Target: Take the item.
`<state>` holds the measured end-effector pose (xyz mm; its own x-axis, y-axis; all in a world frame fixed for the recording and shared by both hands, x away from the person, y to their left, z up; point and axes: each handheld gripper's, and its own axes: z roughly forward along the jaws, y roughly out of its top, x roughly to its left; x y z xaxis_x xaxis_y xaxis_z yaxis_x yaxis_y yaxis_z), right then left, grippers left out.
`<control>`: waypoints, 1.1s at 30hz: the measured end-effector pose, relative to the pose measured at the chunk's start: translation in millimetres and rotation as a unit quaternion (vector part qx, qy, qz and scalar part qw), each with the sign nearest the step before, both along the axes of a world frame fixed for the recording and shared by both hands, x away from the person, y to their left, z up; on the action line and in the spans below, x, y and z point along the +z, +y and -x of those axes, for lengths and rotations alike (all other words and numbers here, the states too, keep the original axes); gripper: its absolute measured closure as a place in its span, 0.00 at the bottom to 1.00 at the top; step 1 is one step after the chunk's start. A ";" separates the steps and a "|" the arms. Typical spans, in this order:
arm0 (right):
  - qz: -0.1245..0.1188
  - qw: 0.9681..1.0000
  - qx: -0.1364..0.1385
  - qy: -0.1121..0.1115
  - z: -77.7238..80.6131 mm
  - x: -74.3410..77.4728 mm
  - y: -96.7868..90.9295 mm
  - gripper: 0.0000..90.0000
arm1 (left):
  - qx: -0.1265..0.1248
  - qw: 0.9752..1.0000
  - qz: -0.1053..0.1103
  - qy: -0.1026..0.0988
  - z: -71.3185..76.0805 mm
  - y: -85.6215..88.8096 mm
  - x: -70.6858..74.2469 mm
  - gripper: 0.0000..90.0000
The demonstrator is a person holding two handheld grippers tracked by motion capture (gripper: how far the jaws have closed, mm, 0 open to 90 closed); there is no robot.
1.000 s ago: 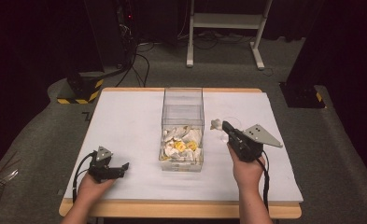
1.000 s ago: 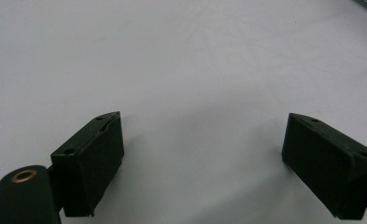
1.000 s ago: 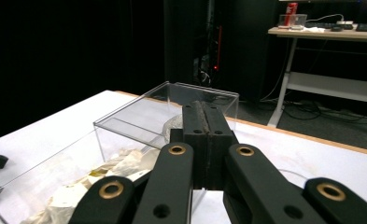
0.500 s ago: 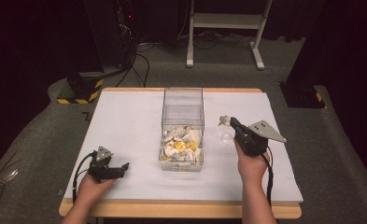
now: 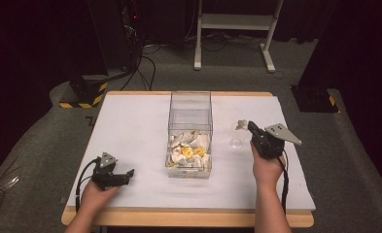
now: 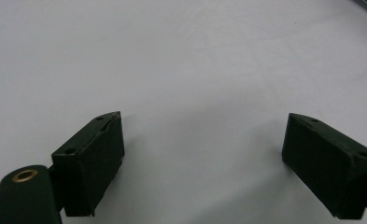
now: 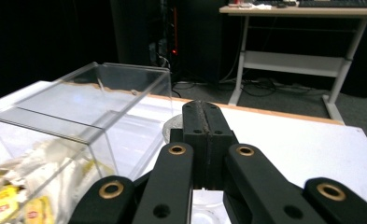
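A clear plastic box [image 5: 190, 116] stands mid-table, holding white and yellow packets [image 5: 191, 151]. My right gripper [image 5: 247, 127] hovers just right of the box, jaws pressed together, with a small pale piece [image 5: 241, 124] sticking out at their tip. A clear round thing [image 5: 235, 142] lies below the tip; I cannot tell whether it hangs or rests. In the right gripper view the shut gripper [image 7: 204, 109] points past the box [image 7: 78, 121], with the pale piece [image 7: 172, 127] at its left. My left gripper [image 5: 128, 175] rests open on the table at the front left, its jaws [image 6: 202, 158] wide apart over bare white surface.
The white table top [image 5: 130, 126] has a wooden front edge [image 5: 179, 217]. Behind the table stand a white desk frame [image 5: 232, 29], cables, and a black-and-yellow base [image 5: 84, 92] at the back left. Another dark base [image 5: 315, 97] sits at the back right.
My right gripper has moved to the right, away from the box and slightly down, carrying the pale piece at its tip. The left gripper has stayed put.
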<state>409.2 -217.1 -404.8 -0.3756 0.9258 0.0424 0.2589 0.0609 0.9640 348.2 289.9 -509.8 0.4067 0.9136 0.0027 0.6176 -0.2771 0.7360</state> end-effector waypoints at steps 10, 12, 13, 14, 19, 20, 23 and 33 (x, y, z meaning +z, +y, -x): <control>0.011 1.000 -0.010 0.024 -9.8 -14.4 -0.9 1.00 | 0.000 1.000 0.000 -0.001 0.1 -0.1 0.0 0.15; 0.012 0.999 -0.014 0.029 -11.9 -17.9 -0.7 1.00 | 0.000 1.000 0.000 -0.001 0.1 -0.1 0.0 0.15; 0.012 0.999 -0.013 0.034 -13.5 -20.3 -0.7 1.00 | 0.000 1.000 0.000 0.000 0.2 -0.1 0.0 0.15; 0.015 0.999 -0.014 0.037 -14.3 -21.6 -0.5 1.00 | 0.000 1.000 0.000 -0.001 0.1 -0.1 0.0 0.15; 0.022 0.999 -0.011 0.049 -18.8 -28.3 2.2 1.00 | 0.001 1.000 -0.001 -0.001 0.2 -0.2 0.0 0.15; 0.023 0.998 -0.013 0.050 -19.6 -29.2 2.9 1.00 | 0.000 1.000 0.000 -0.001 0.2 -0.3 -0.1 0.15; 0.026 0.998 -0.010 0.055 -22.3 -31.7 4.5 1.00 | 0.001 1.000 0.000 -0.001 0.2 -0.2 0.0 0.15; 0.026 0.998 -0.012 0.054 -24.0 -33.3 7.0 0.90 | 0.001 1.000 0.000 -0.001 0.2 -0.1 -0.1 0.15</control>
<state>433.2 -210.1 -438.1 -0.3490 0.9366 0.0328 0.3635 0.1030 0.9259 348.0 289.7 -509.9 0.4054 0.9141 0.0041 0.6164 -0.2767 0.7372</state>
